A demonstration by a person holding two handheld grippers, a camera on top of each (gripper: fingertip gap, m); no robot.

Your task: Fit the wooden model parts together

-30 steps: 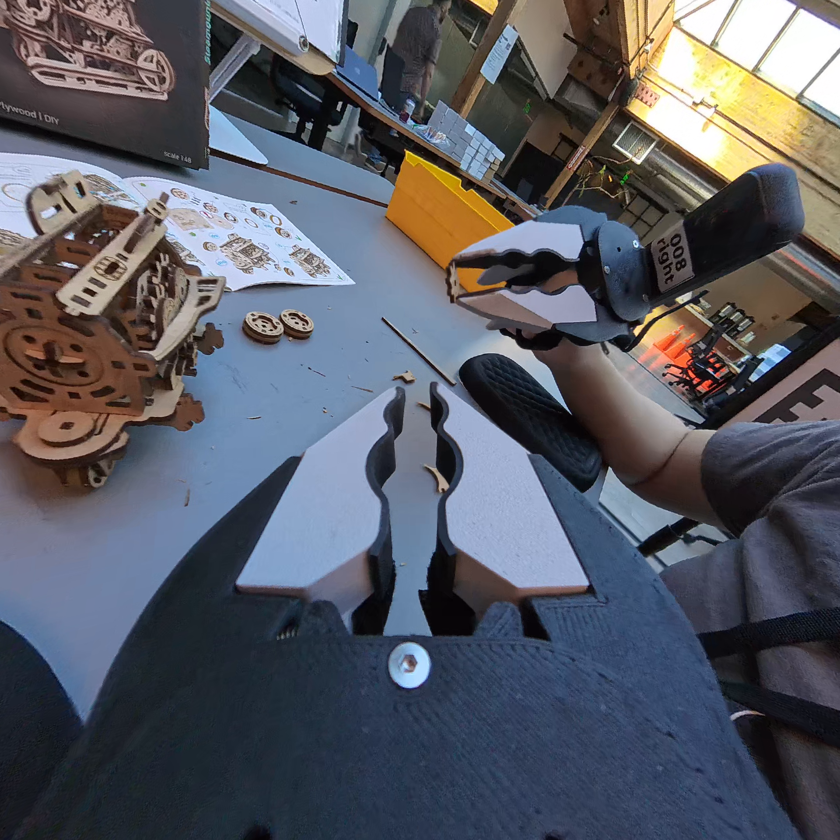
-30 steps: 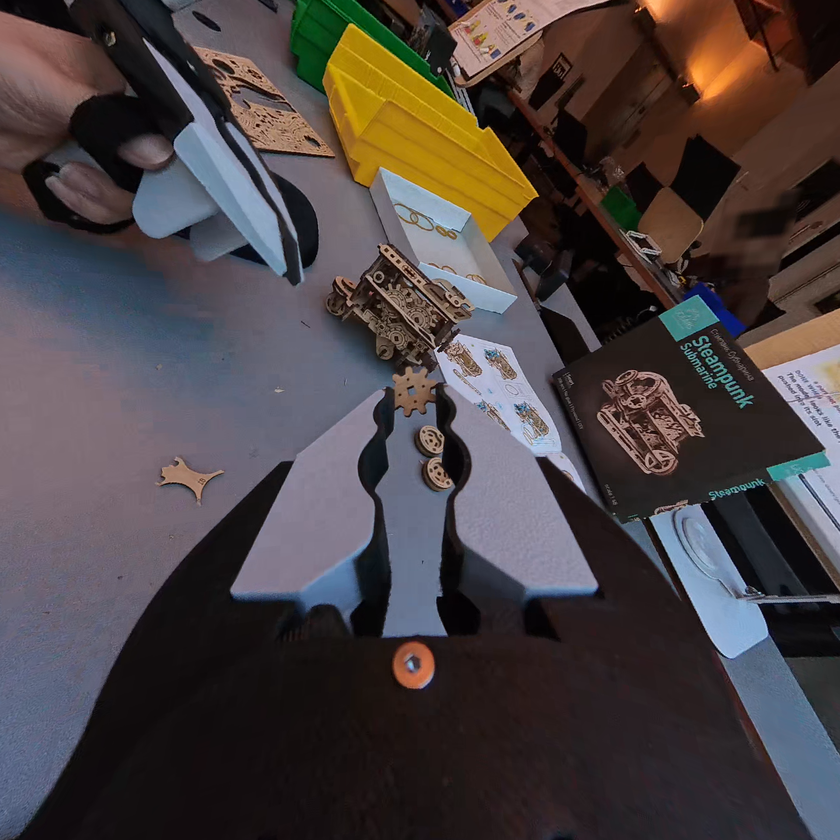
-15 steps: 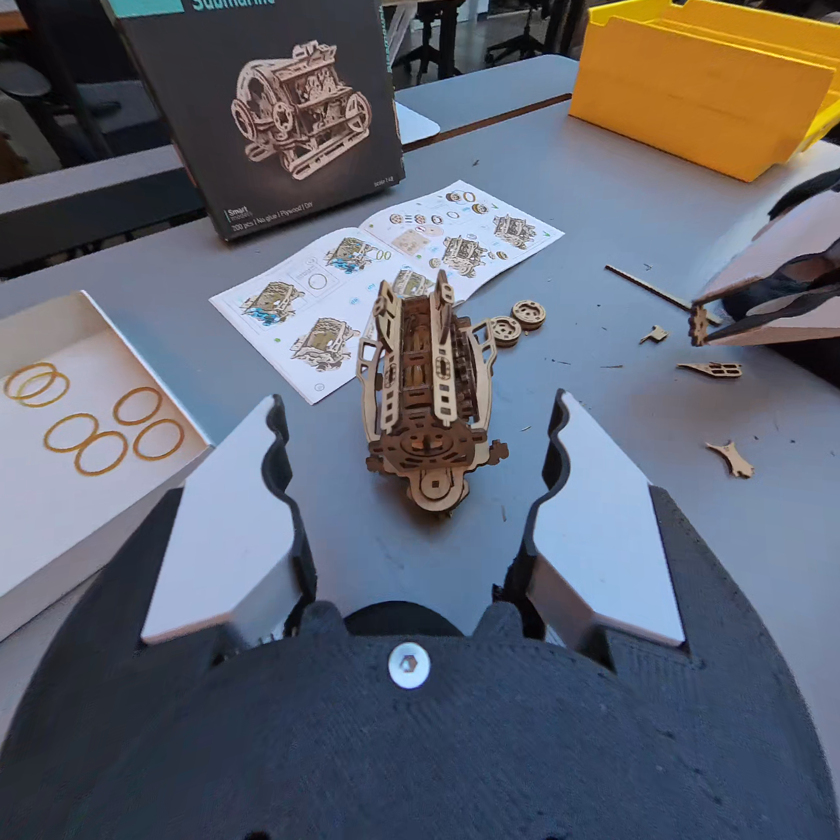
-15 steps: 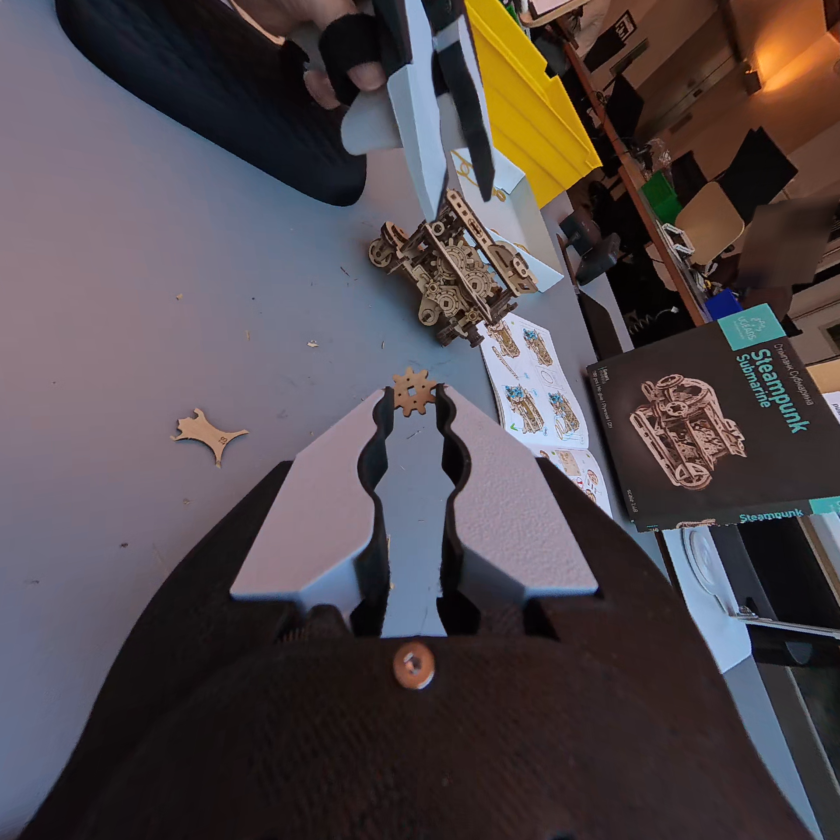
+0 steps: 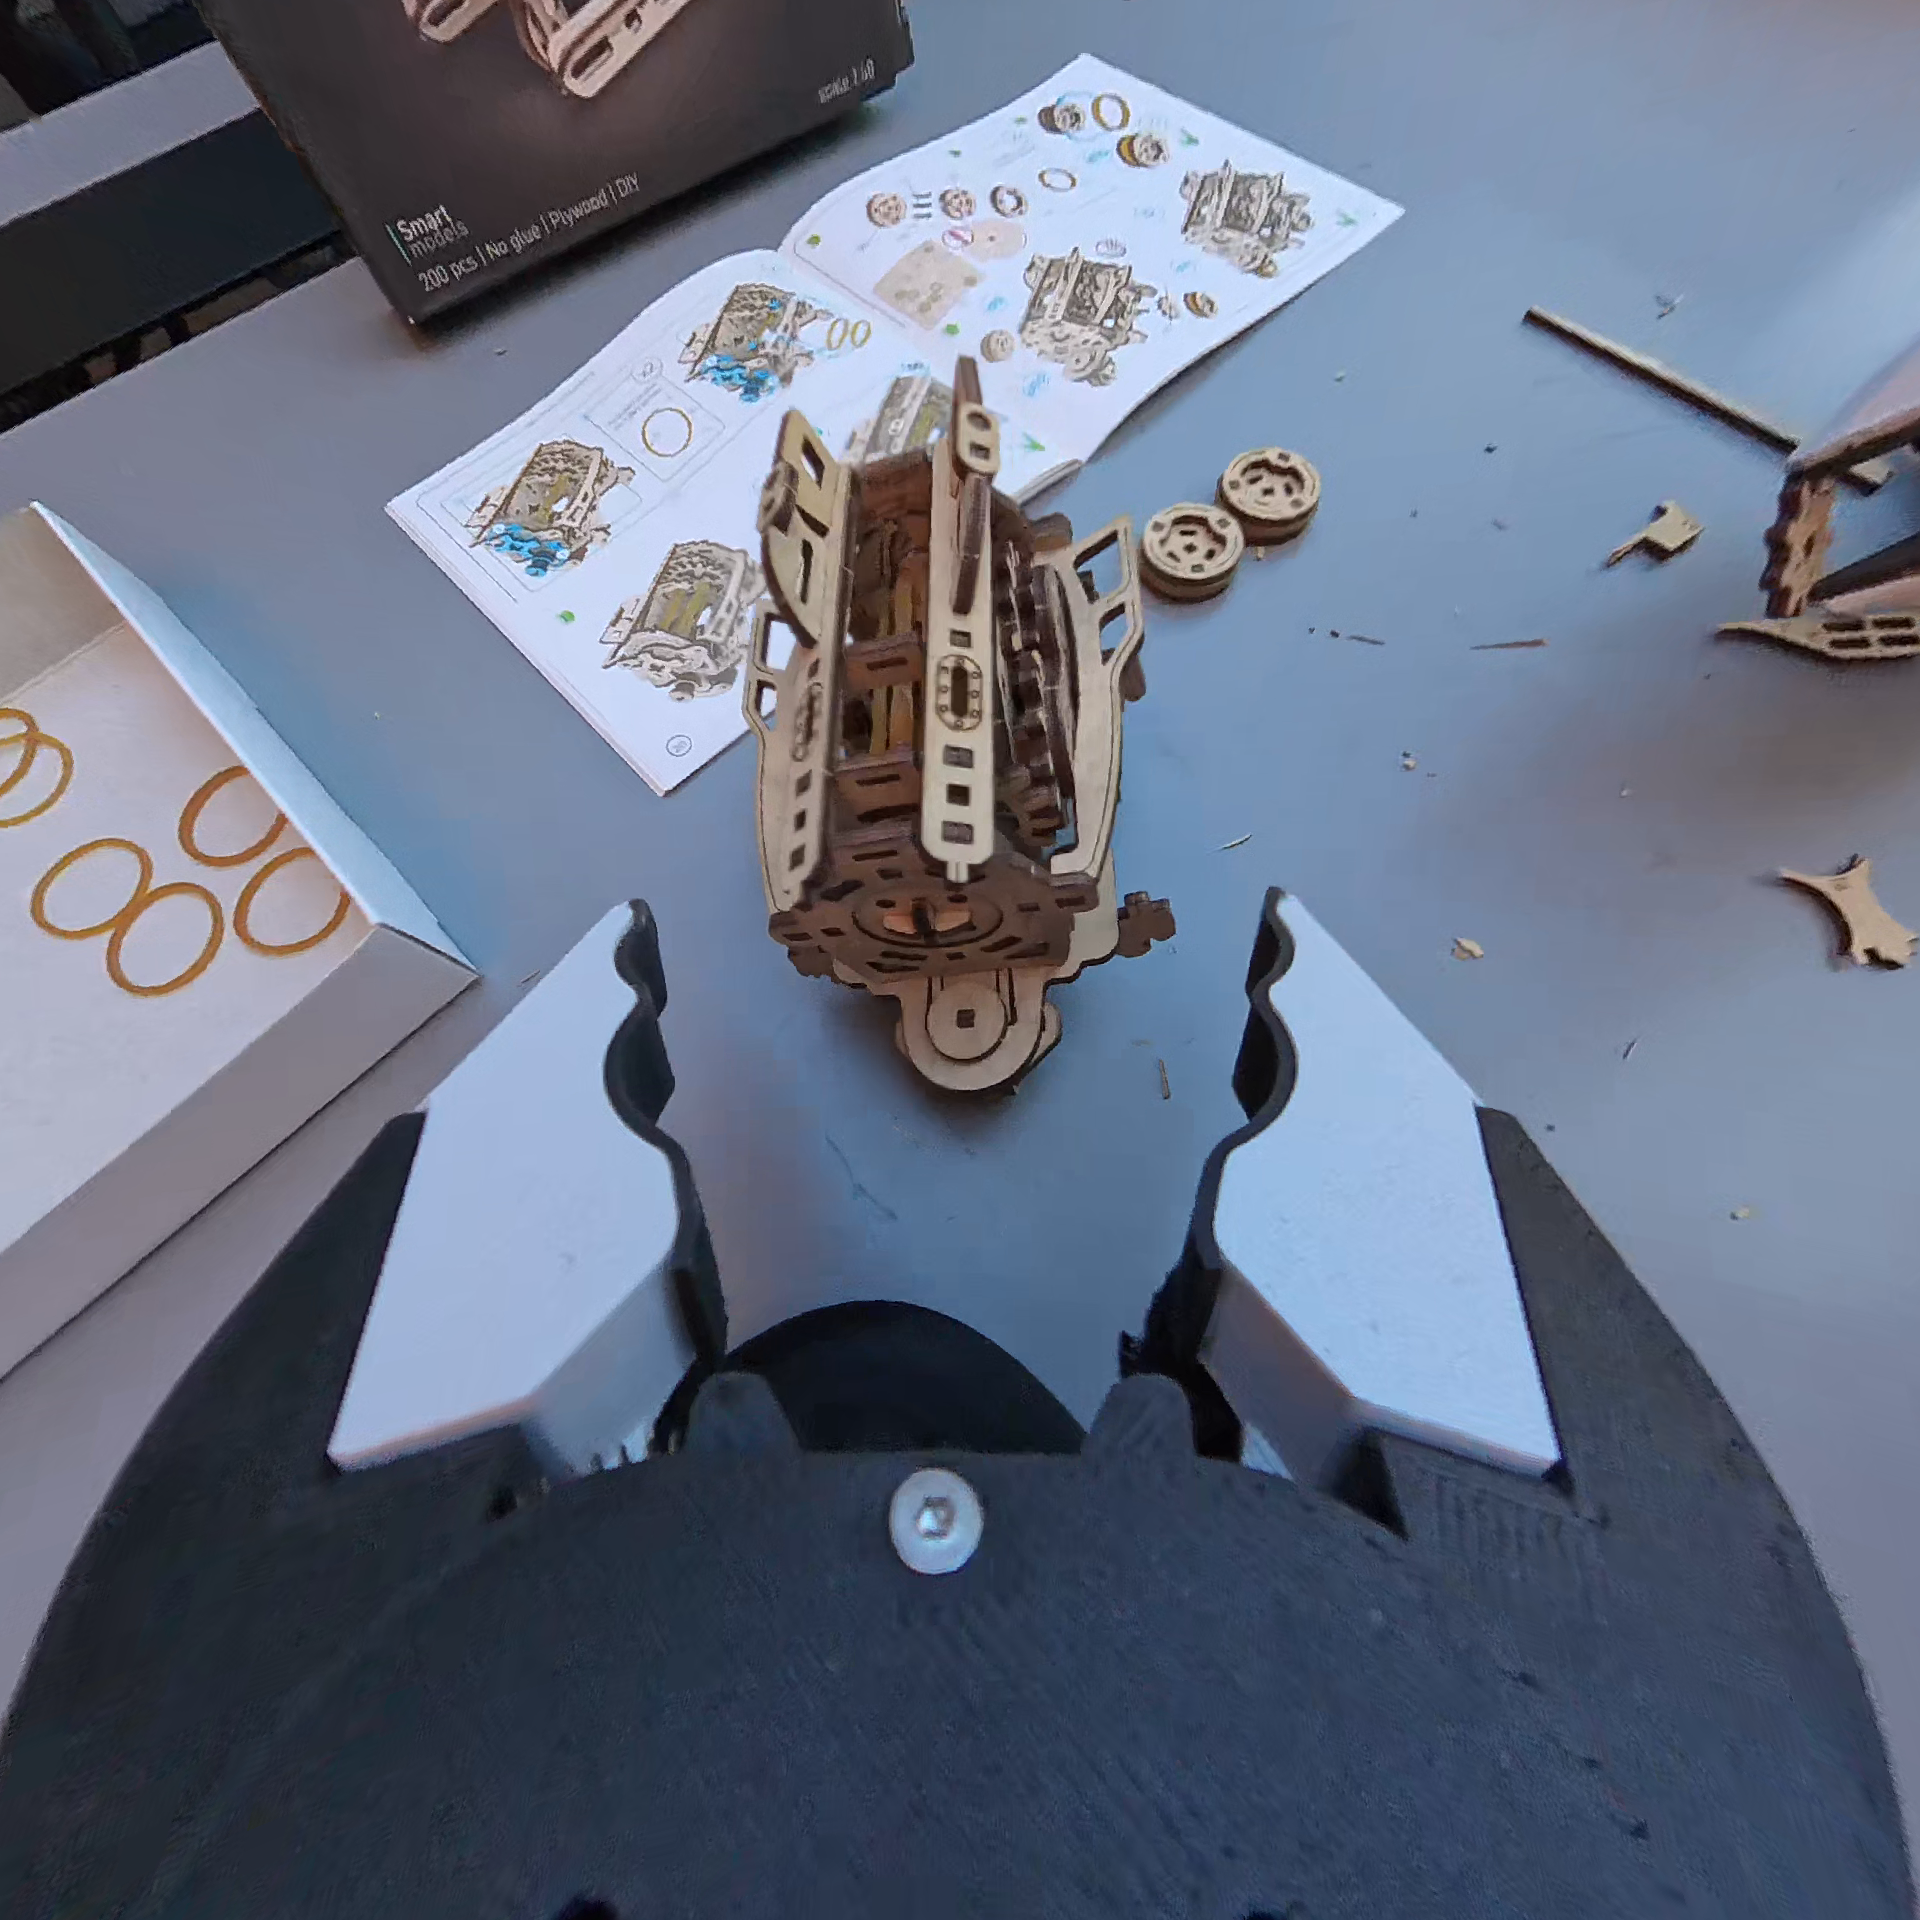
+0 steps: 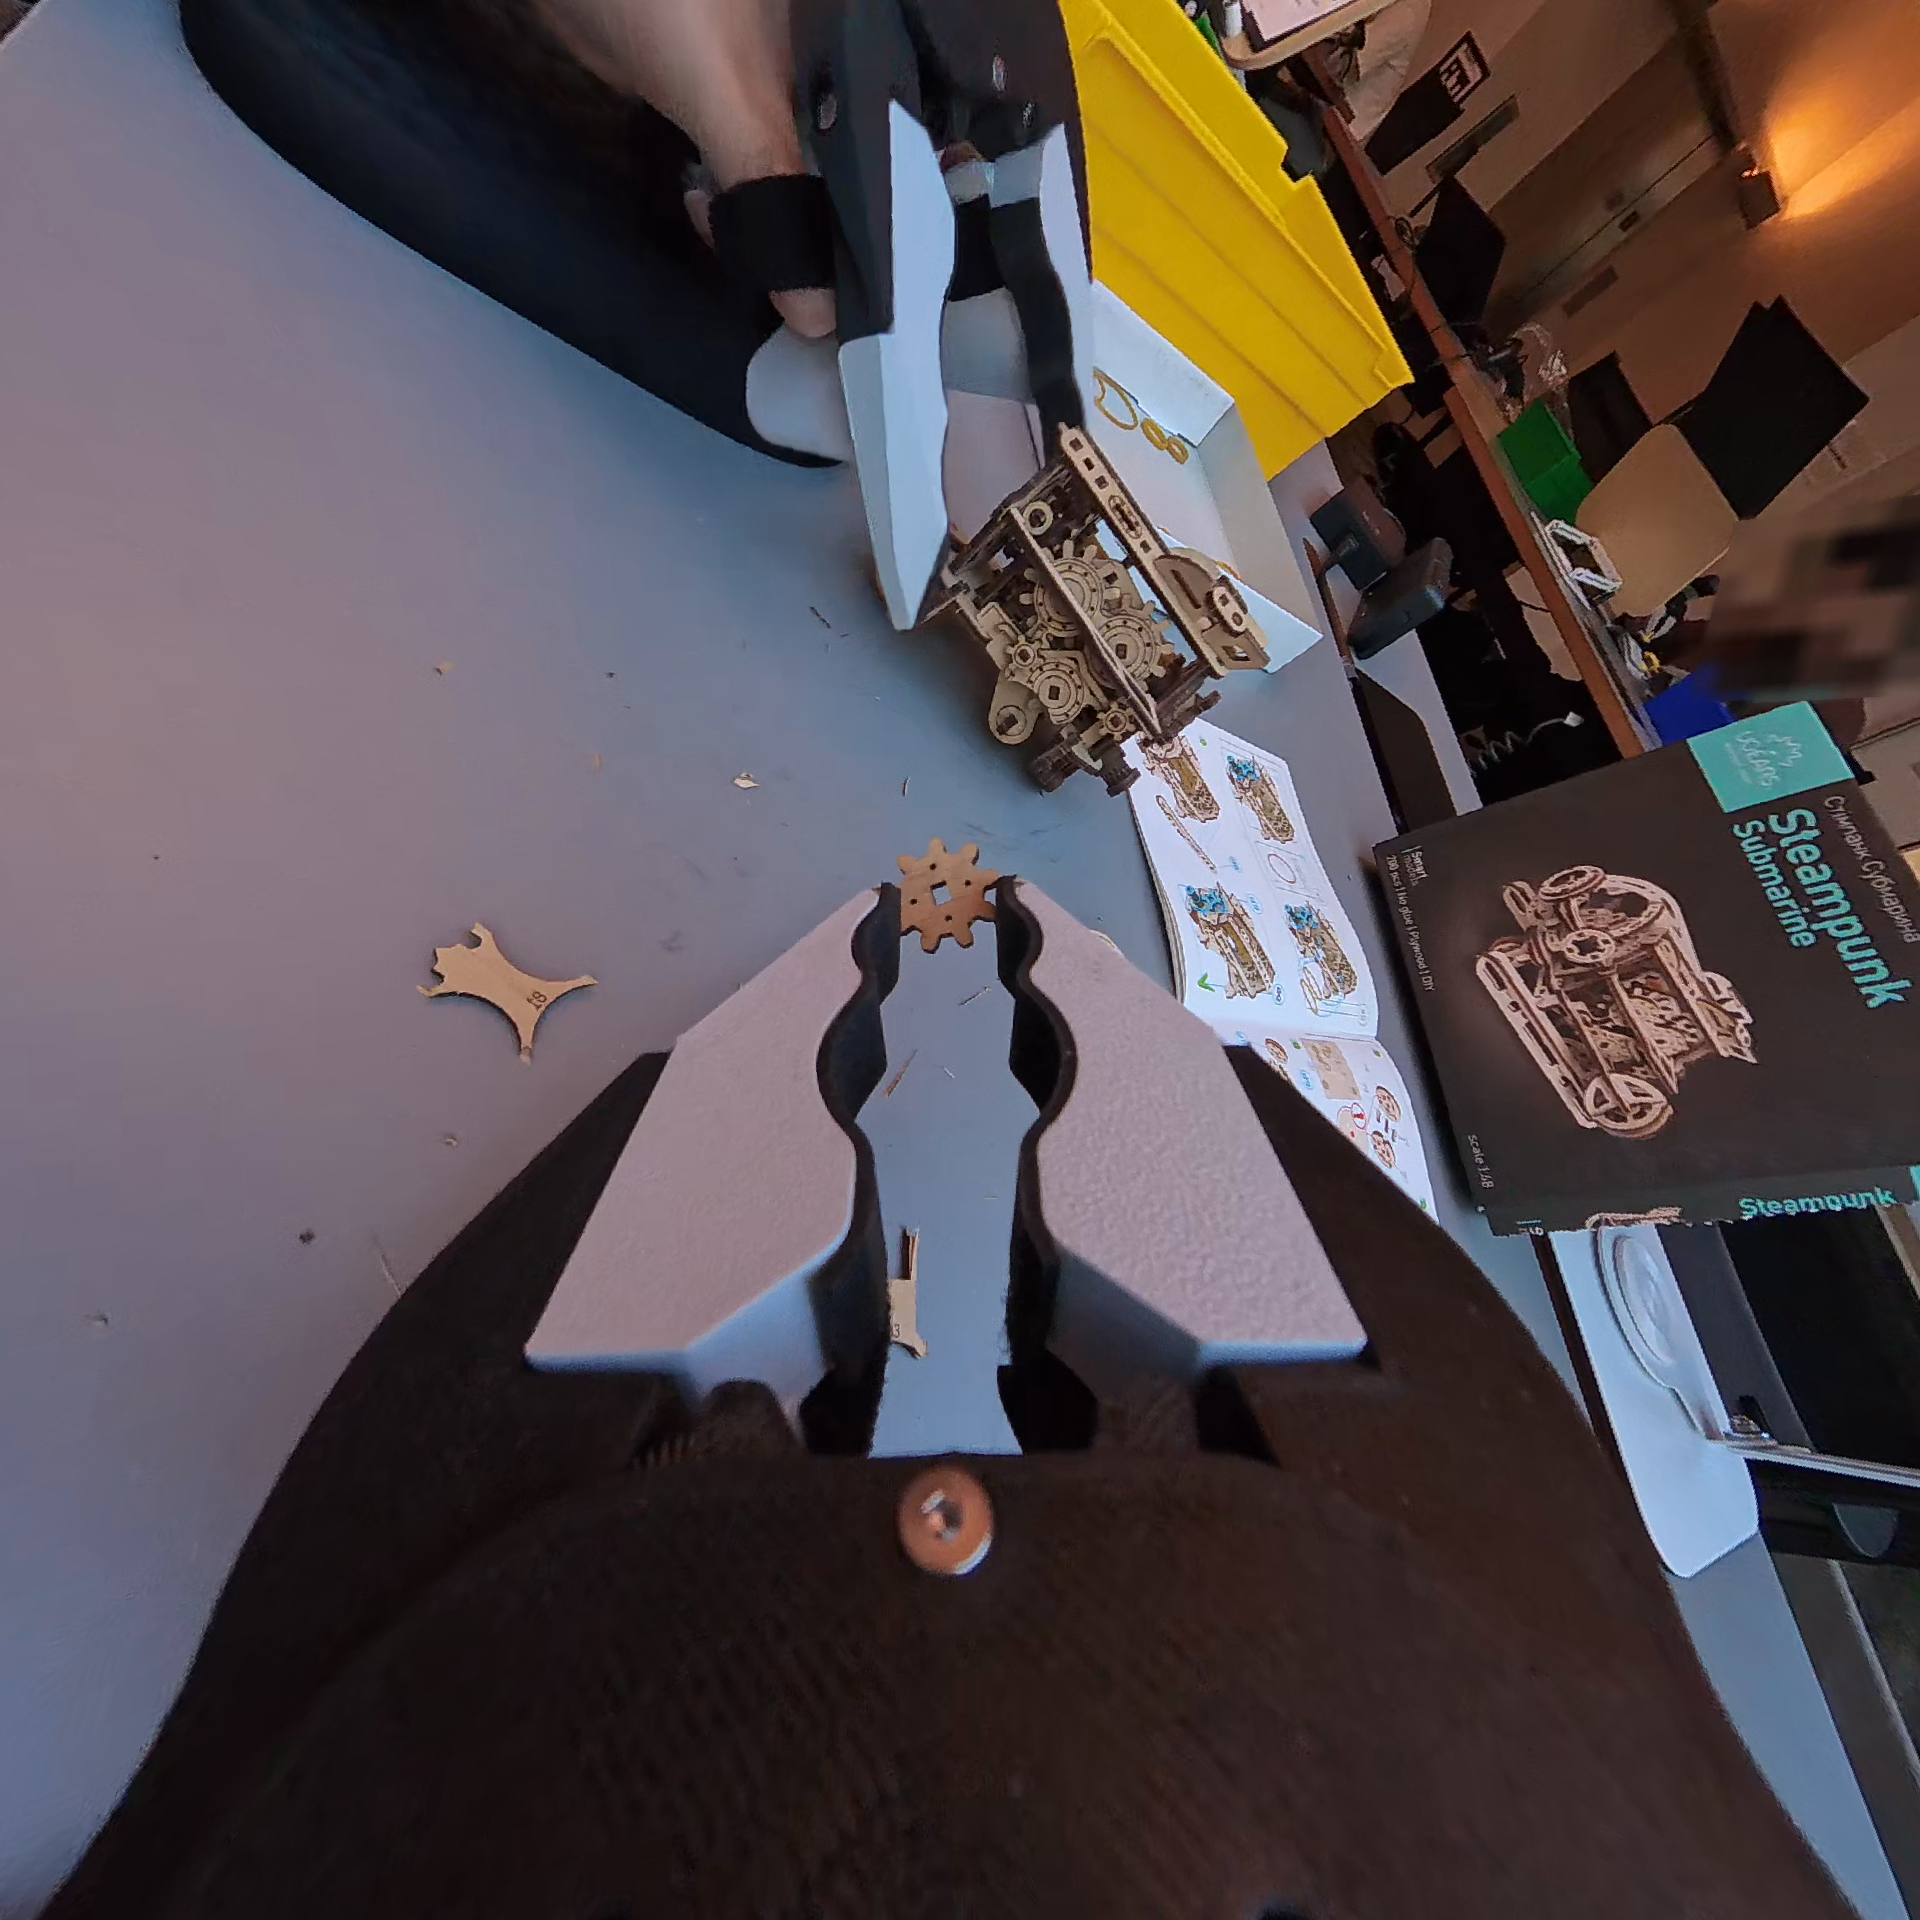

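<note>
The partly built wooden model (image 5: pixel 935 707) stands on the grey table (image 5: pixel 1455 1039). My left gripper (image 5: pixel 953 912) is open wide, with its fingertips (image 5: pixel 623 935) on either side of the model's near end and not touching it. My right gripper (image 6: pixel 943 894) is shut on a small wooden gear (image 6: pixel 938 875) at its tips and holds it just above the table, short of the model (image 6: pixel 1091 613). In the right wrist view the left gripper (image 6: pixel 966 436) hangs over the model's far end. In the left wrist view the right gripper (image 5: pixel 1860 488) and the gear (image 5: pixel 1792 545) show at the right edge.
An open instruction booklet (image 5: pixel 935 270) and a dark product box (image 5: pixel 582 125) lie behind the model. A white tray (image 5: pixel 395 914) with rubber bands is at the left. Two wooden wheels (image 5: pixel 1231 514), a thin stick (image 5: pixel 1662 379) and scraps (image 5: pixel 1855 914) lie to the right. Yellow bins (image 6: pixel 1195 208) stand beyond.
My left gripper opened, swung from the table's edge over to the model and closed in until its fingers flank it. My right gripper kept the gear and shifted slightly.
</note>
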